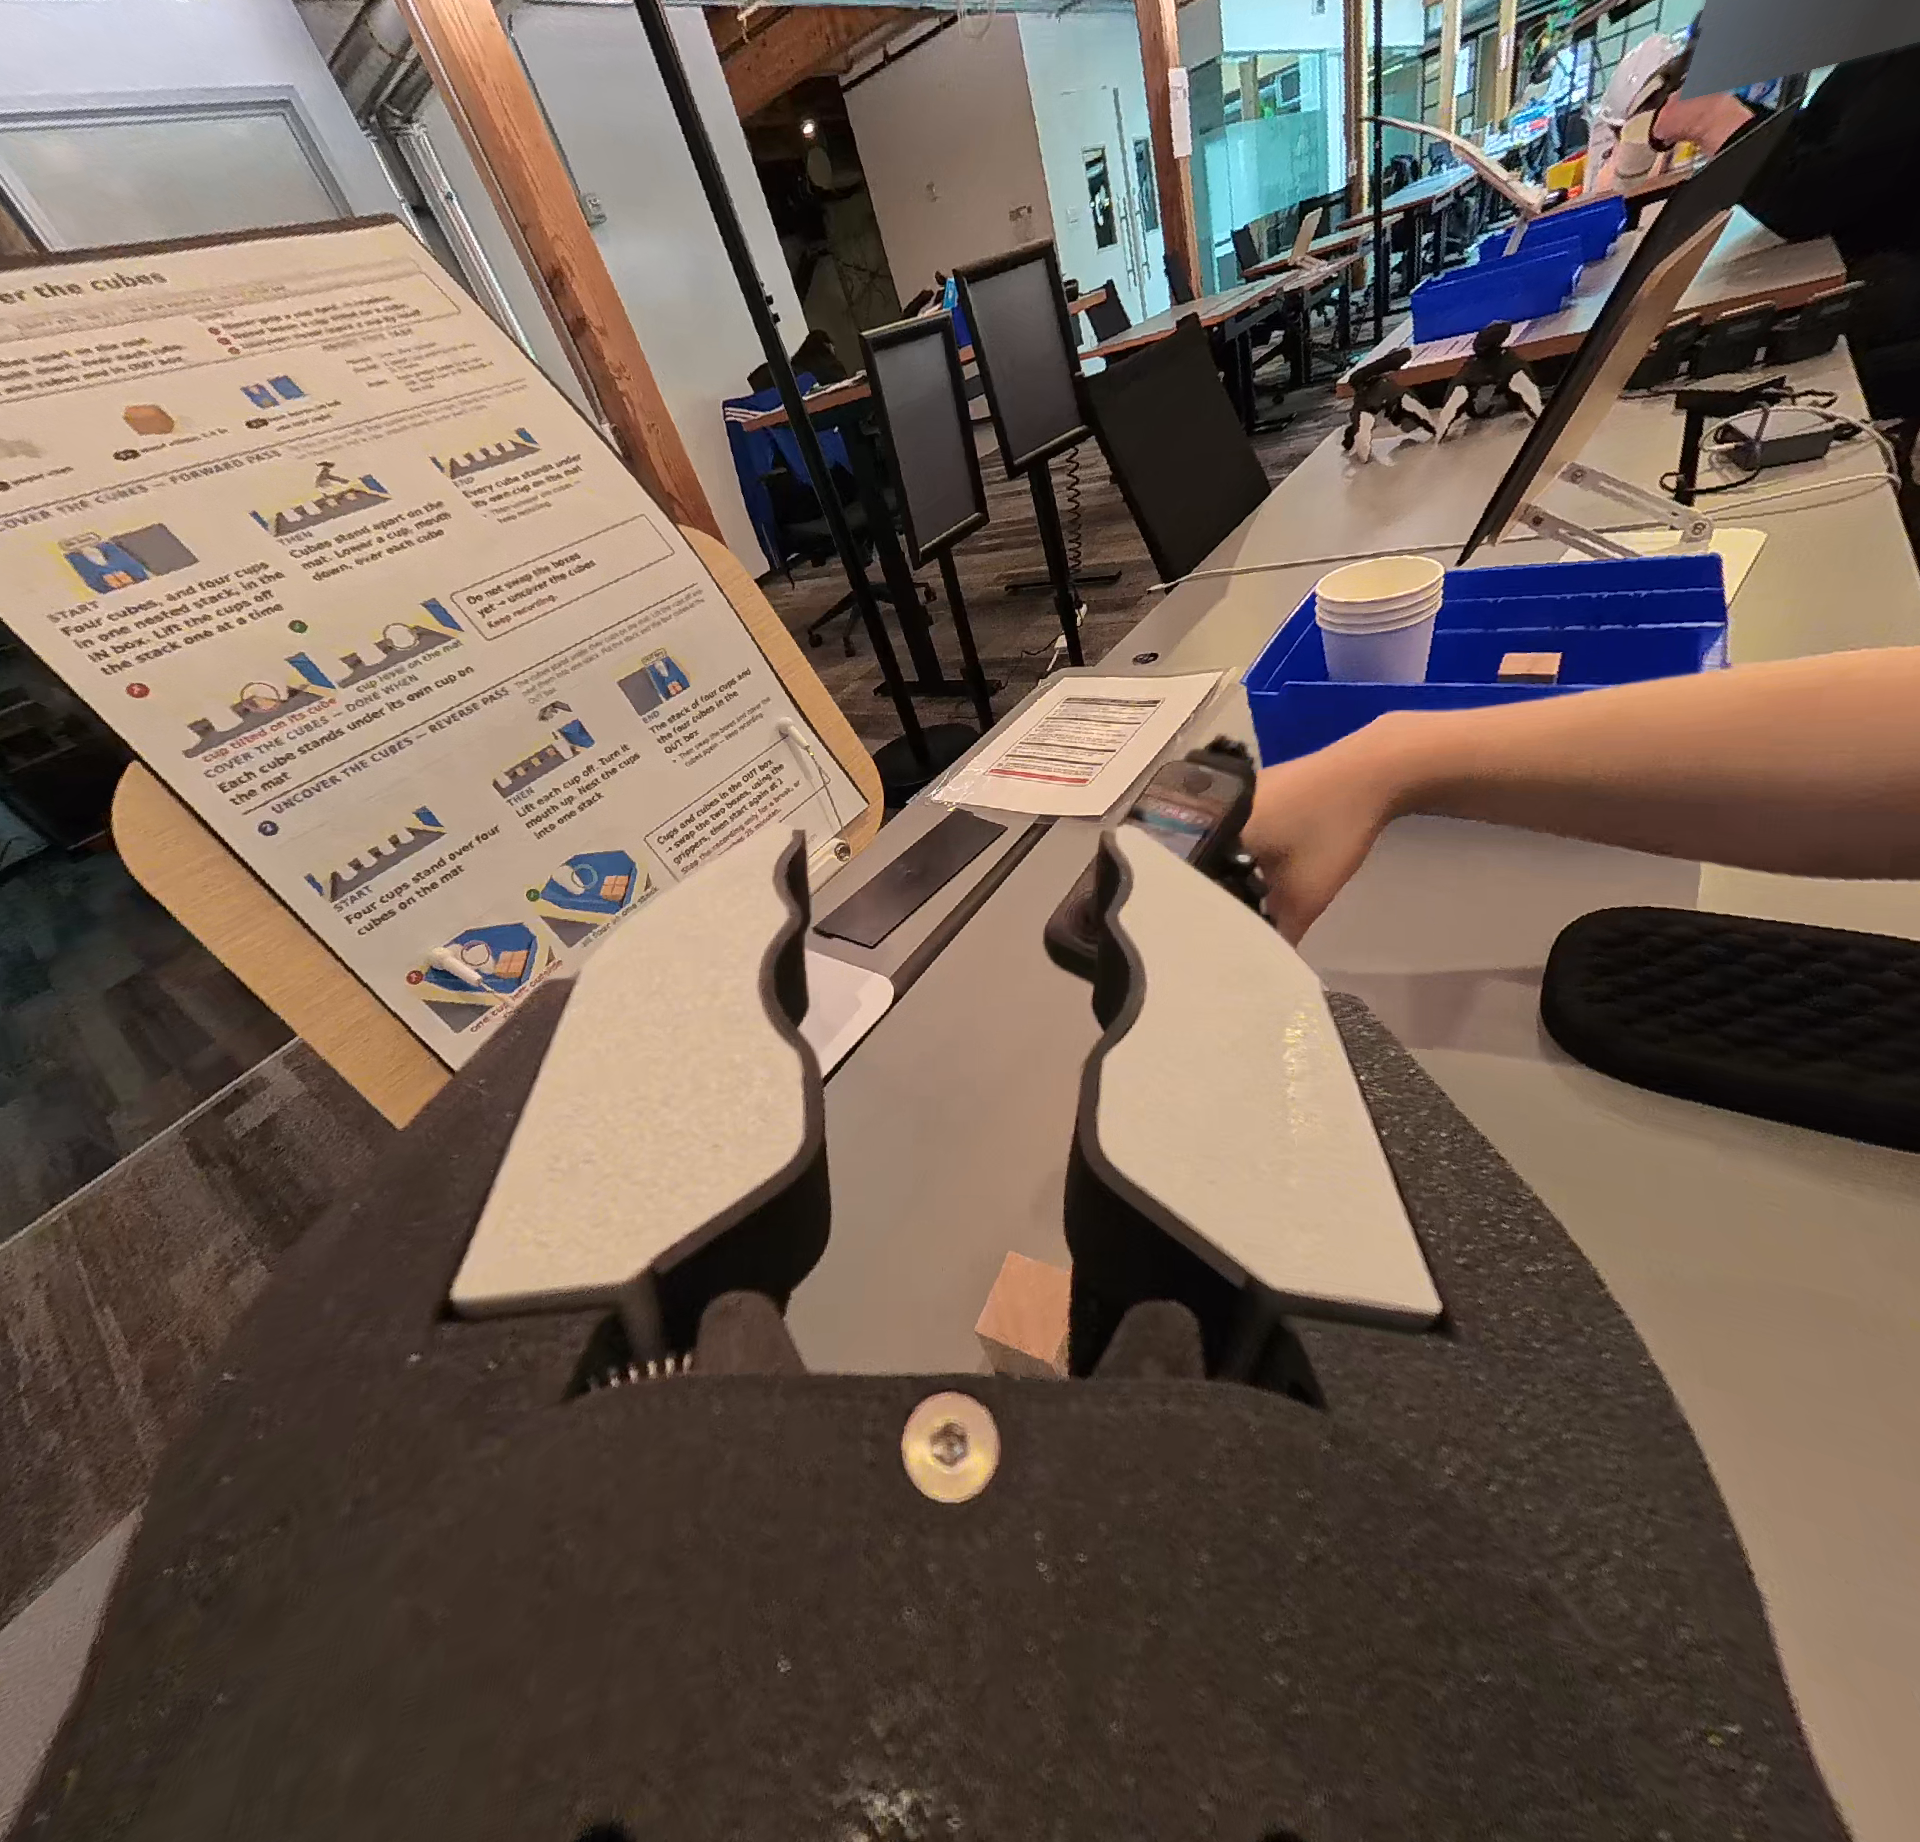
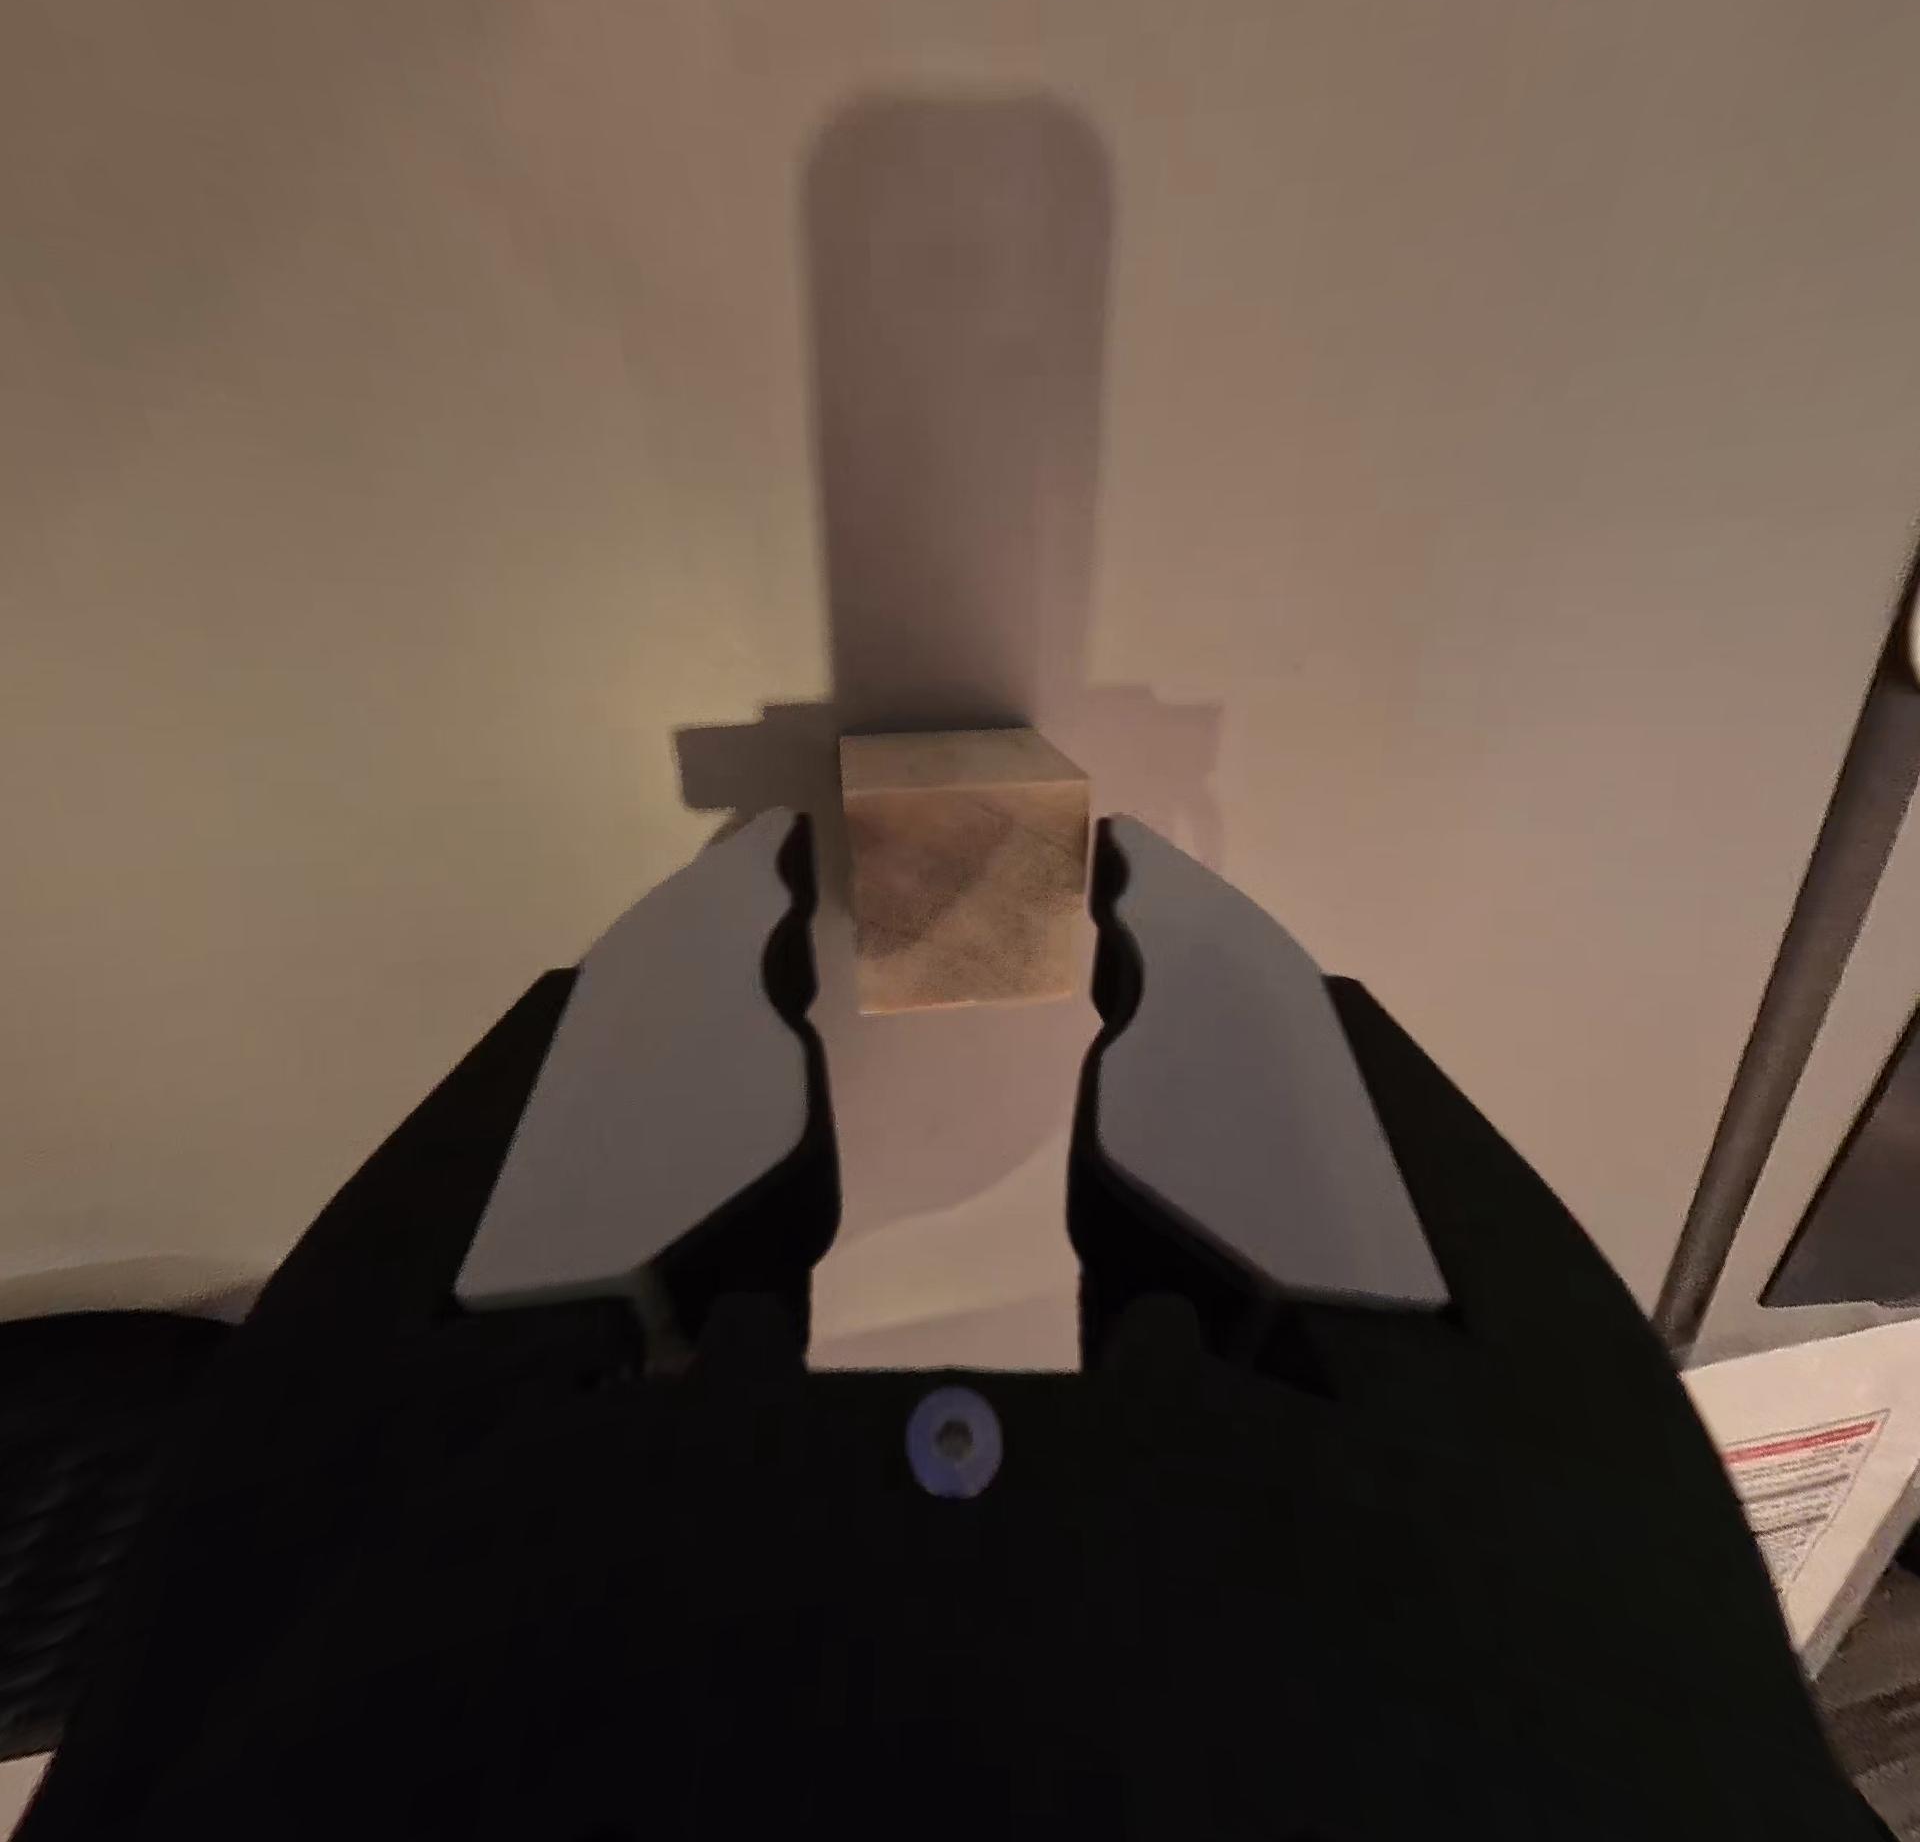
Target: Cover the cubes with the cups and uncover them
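Note:
In the right wrist view a wooden cube (image 2: 966, 888) stands on the pale table between the tips of my right gripper (image 2: 954, 857). The jaws are open, with a thin gap on each side of the cube. My left gripper (image 1: 951, 904) is open and empty above the table. A second wooden cube (image 1: 1023, 1314) lies on the table below it, near the base of its right finger. A nested stack of white paper cups (image 1: 1377, 618) stands in a blue bin (image 1: 1507, 727), with another cube (image 1: 1529, 666) beside it. A person's hand holds the right gripper (image 1: 1195, 821) ahead.
A tilted instruction board (image 1: 364, 649) stands at the left. A laminated sheet (image 1: 1081, 743) lies ahead, also seen in the right wrist view (image 2: 1808, 1512). A black mat (image 1: 1745, 1023) lies to the right under the person's forearm (image 1: 1610, 764). Monitors and desks stand beyond.

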The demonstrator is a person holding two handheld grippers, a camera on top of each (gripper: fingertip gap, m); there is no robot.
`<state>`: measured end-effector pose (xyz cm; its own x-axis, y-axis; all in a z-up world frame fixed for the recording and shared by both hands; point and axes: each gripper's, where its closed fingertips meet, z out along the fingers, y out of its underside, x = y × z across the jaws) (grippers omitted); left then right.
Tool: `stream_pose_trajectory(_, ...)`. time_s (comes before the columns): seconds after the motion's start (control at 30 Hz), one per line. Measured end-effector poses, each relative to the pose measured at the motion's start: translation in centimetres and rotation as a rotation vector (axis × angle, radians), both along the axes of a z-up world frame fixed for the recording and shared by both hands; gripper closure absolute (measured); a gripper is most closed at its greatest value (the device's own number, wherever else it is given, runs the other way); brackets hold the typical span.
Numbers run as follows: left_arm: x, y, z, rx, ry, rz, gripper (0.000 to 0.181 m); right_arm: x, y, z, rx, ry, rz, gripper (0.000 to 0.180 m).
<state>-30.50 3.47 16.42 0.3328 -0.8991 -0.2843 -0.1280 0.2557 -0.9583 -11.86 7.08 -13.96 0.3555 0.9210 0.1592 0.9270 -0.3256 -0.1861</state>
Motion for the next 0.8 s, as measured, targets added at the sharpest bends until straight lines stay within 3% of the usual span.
stream_pose_trajectory(0.2,0.1,-0.3,0.0,0.007,0.003,-0.001,0.129,0.0,-0.4,1.3,0.032,0.062,-0.056,0.136)
stream_pose_trajectory(0.33,-0.1,-0.4,0.2,0.011,-0.004,-0.002,0.130,1.9,-2.1,8.0,0.186,0.150,-0.153,0.136)
stream_pose_trajectory(0.43,-0.1,-0.4,0.3,0.008,-0.007,-0.001,0.130,7.7,-5.1,14.2,0.286,0.133,-0.342,0.136)
stream_pose_trajectory(0.57,0.4,-0.6,0.3,0.008,-0.002,-0.007,0.130,19.4,-11.2,19.6,0.353,0.079,-0.773,0.136)
stream_pose_trajectory(0.67,1.0,-1.0,0.1,0.020,0.015,-0.015,0.130,27.2,-16.0,19.4,0.338,0.097,-1.076,0.136)
stream_pose_trajectory(0.8,1.8,-1.4,-0.5,0.031,0.052,-0.018,0.130,32.3,-19.2,13.8,0.219,0.183,-1.262,0.135)
